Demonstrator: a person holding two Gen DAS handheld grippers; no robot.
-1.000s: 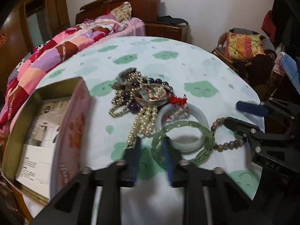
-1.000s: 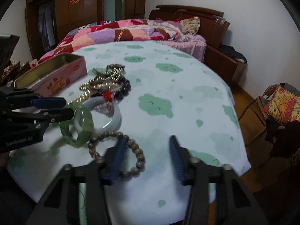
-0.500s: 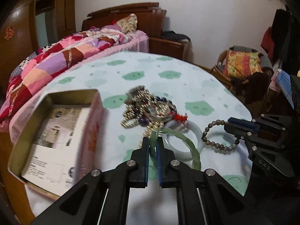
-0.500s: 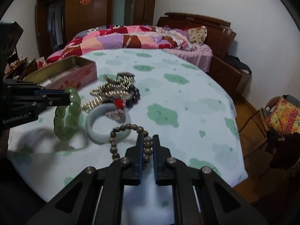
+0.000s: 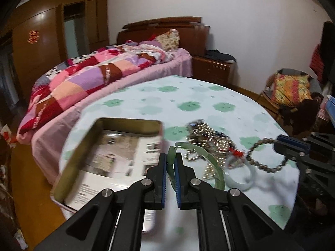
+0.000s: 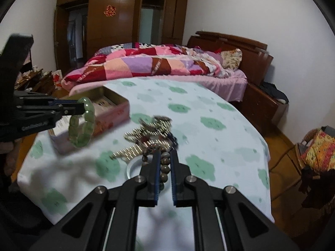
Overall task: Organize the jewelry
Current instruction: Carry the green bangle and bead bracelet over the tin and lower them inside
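In the left wrist view my left gripper (image 5: pixel 170 156) is shut on a green stone bracelet (image 5: pixel 209 161), held in the air beside the open tin box (image 5: pixel 129 121). The right wrist view shows that bracelet (image 6: pixel 81 123) hanging from the left gripper (image 6: pixel 82 106) in front of the tin's pink wall (image 6: pixel 113 115). My right gripper (image 6: pixel 165 154) is shut on a brown bead bracelet (image 6: pixel 164 168), lifted above the table. The bead bracelet (image 5: pixel 264 156) also shows at the right, dangling from the right gripper (image 5: pixel 280 146). A white jade bangle (image 5: pixel 240 177) and a tangled pile of necklaces (image 5: pixel 207 138) lie on the cloth.
The round table wears a white cloth with green patches (image 5: pixel 188 96). Printed paper lines the tin. A bed with a patchwork quilt (image 5: pixel 94 77) stands behind the table, a chair with a bright cushion (image 5: pixel 291 87) to the right, and wooden wardrobes (image 6: pixel 117 21) at the back.
The right gripper shut on the brown bead bracelet and raised it. The left gripper lifted the green bracelet off the cloth and carried it left toward the tin.
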